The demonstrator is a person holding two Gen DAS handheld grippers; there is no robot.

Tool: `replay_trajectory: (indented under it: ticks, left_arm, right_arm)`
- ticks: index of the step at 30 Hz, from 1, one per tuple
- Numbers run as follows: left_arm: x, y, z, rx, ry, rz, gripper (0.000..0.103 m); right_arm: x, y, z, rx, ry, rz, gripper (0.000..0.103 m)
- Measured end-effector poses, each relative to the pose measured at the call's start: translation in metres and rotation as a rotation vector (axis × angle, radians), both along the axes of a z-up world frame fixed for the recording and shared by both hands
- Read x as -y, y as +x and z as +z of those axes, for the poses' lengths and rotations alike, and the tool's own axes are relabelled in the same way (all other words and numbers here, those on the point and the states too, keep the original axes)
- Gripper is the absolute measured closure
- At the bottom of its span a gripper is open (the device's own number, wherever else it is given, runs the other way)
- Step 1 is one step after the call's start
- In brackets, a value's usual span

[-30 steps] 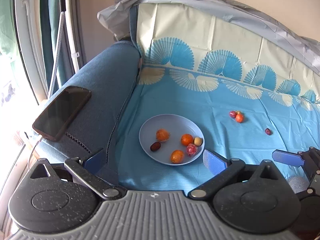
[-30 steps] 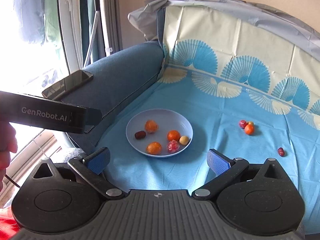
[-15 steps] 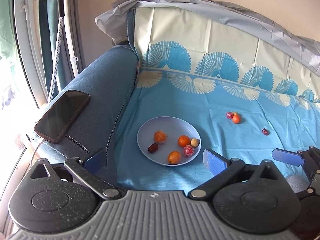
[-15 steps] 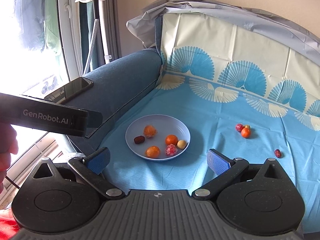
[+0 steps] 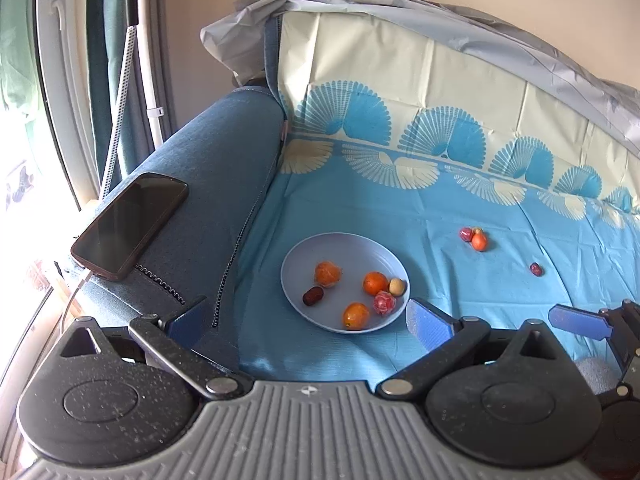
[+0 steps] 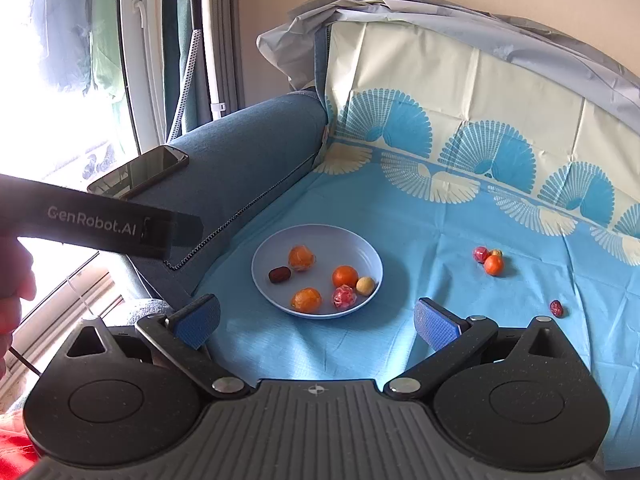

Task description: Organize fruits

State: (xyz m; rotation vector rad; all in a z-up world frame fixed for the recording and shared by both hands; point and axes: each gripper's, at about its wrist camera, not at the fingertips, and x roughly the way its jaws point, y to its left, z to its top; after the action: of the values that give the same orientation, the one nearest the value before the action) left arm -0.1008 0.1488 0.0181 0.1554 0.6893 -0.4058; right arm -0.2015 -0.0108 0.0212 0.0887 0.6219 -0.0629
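A pale blue plate [image 5: 296,268] [image 6: 264,256] lies on the blue cloth and holds several small fruits: orange ones, a dark date [image 5: 312,295] [image 6: 279,274], a red one and a yellow one. A small cluster of fruits [image 5: 476,238] [image 6: 490,261] lies on the cloth to the right of the plate. A lone dark red fruit [image 5: 535,269] [image 6: 556,308] lies further right. My left gripper [image 5: 308,316] is open and empty, near the plate's front edge. My right gripper [image 6: 316,322] is open and empty, also in front of the plate.
A black phone [image 5: 130,226] [image 6: 138,174] lies on the blue sofa armrest [image 5: 208,168] at left. The left gripper's body [image 6: 100,224] crosses the right wrist view at left. The right gripper's finger [image 5: 580,322] shows at right in the left wrist view. The covered sofa back [image 5: 440,92] rises behind.
Both grippers have drawn back and up from the plate, so the fruits look smaller and more of the sofa back shows. Both stay open.
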Motion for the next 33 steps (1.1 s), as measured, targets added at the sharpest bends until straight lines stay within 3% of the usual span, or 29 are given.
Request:
replay_trajectory:
  ticks: [19,26,33]
  left_arm:
    - [0.014,0.018,-0.013,-0.052,0.052,0.02,0.0]
    - [0.04,0.031,-0.017,-0.086,0.084,0.009,0.0]
    - [0.094,0.041,-0.035,-0.129,0.145,-0.044,0.0]
  right_arm:
    - [0.013,0.011,-0.016,-0.033,0.057,-0.023,0.001]
    - [0.039,0.012,-0.031,-0.03,0.108,-0.125,0.001]
    - [0.083,0.008,-0.057,-0.046,0.14,-0.283,0.001]
